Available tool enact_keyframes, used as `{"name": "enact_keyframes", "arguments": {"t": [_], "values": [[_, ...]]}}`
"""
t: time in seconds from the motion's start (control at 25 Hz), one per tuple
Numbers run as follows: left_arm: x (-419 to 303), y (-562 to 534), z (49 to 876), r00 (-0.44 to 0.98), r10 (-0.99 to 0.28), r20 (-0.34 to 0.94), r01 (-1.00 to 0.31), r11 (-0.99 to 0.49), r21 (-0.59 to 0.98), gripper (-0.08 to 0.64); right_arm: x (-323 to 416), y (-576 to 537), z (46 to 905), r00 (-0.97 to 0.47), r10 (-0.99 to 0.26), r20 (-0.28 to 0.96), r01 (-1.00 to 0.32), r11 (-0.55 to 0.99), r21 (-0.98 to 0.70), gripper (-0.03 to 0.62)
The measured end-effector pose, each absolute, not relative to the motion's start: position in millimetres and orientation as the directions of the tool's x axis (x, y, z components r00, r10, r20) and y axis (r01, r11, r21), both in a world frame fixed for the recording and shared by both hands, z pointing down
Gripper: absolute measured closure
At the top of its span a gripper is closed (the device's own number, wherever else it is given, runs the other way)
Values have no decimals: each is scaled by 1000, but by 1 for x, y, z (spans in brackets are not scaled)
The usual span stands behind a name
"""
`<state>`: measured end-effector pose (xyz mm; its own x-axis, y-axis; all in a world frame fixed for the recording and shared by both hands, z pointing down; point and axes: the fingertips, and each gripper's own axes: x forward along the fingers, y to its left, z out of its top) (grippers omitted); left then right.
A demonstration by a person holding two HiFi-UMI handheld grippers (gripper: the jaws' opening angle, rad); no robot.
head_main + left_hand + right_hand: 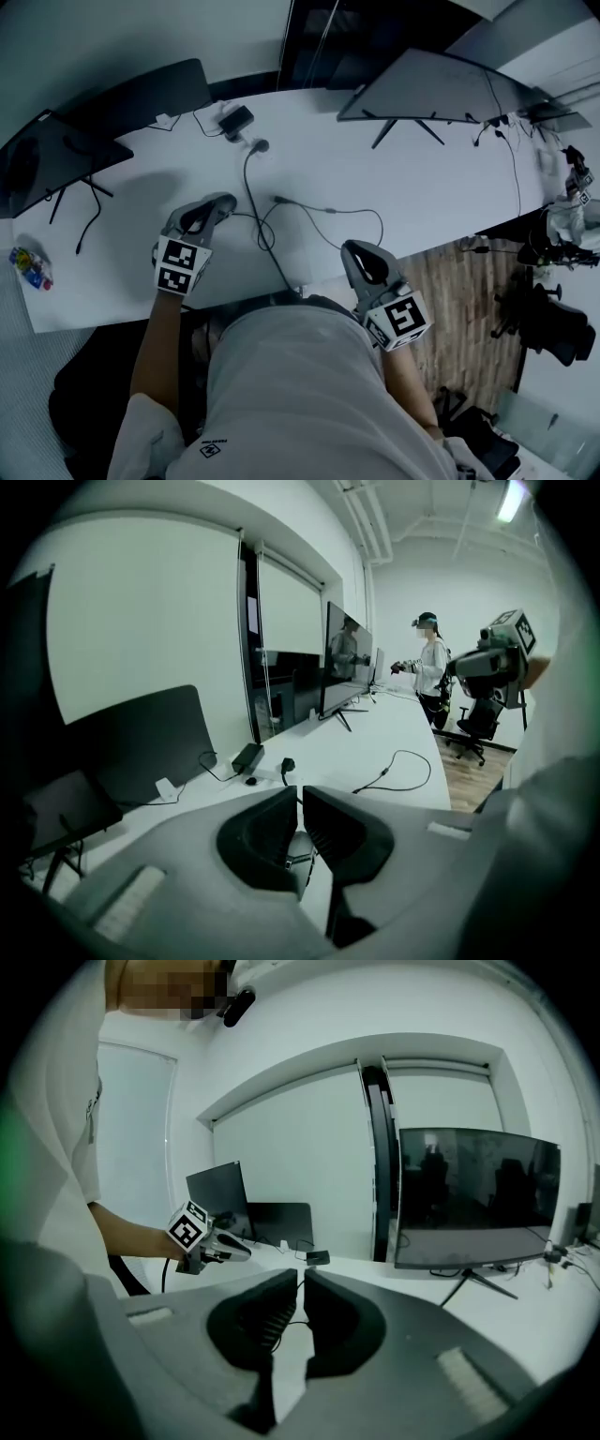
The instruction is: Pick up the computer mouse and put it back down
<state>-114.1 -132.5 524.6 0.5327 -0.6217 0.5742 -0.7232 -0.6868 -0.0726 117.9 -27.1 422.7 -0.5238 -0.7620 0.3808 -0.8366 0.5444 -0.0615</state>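
Left tongs drawn together on nothing, right tongs likewise, both by the near edge of the white tabletop, small colourful thing seen only from the head view, standing person only in the left gripper view (far down the room), computer mouse not made out in any view.

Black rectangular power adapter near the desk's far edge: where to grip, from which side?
Grip the black rectangular power adapter across its long sides, probably from above: it lies flat on the white desk, cables leaving its ends.
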Motion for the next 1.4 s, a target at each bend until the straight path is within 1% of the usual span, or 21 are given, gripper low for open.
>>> {"name": "enact_keyframes", "arguments": {"t": [0.08, 0.32, 0.72, 0.96, 1.24, 1.4], "values": [[-115, -127, 511, 528, -650, 546, -744, -664, -71, 548, 110, -30, 422, -551, -746, 374, -818, 572, -65, 569], [-116, -109, 480, 554, -677, 484, -777, -629, 9, 551, 88, -39, 418, -623, -696, 357, -761, 645, -70, 569], [-123, -75, 438, 504, -771, 388, -851, -521, 70, 551, 49, -48, 410, -727, -601, 333, -656, 751, -78, 569], [-127, -52, 424, 466, -811, 353, -873, -486, 36, 551, 24, -44, 408, -778, -540, 321, -590, 804, -78, 569], [-137, -28, 414, 424, -844, 328, -902, -428, 63, 551, 3, -38, 399, -818, -491, 301, -532, 844, -69, 569], [-139, -19, 410, 416, -852, 318, -906, -420, 59, 551, -7, -33, 397, -835, -463, 298, -501, 863, -63, 569]]}}
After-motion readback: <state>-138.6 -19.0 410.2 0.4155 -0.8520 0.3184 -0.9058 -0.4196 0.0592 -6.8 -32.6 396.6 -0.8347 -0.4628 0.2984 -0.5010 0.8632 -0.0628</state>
